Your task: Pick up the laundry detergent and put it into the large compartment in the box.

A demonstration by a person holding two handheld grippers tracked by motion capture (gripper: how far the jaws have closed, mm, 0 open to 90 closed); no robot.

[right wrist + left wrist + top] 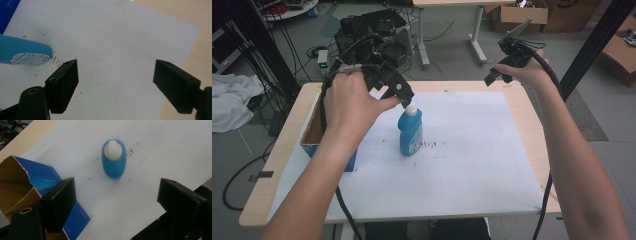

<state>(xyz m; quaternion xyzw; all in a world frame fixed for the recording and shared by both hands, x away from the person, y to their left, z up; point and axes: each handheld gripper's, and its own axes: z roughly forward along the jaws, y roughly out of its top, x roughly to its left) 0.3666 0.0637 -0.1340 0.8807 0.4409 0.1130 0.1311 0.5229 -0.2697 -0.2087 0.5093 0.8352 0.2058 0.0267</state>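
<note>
The blue bottle [410, 132] stands ungrasped on the table [512, 95]; the left gripper [116, 200] hovers above it, fingers wide and empty; the right gripper [116, 83], equally wide and empty, waits apart.

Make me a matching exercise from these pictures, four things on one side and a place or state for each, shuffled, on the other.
Things:
1. blue bottle
2. blue box
3. left gripper
4. right gripper

Places or states:
A. open, above the bottle's white cap
B. top torn open, at the sheet's left edge
C. upright, near the middle of the white sheet
D. open, held up over the table's far right corner

Pairs: 1-C, 2-B, 3-A, 4-D
</note>
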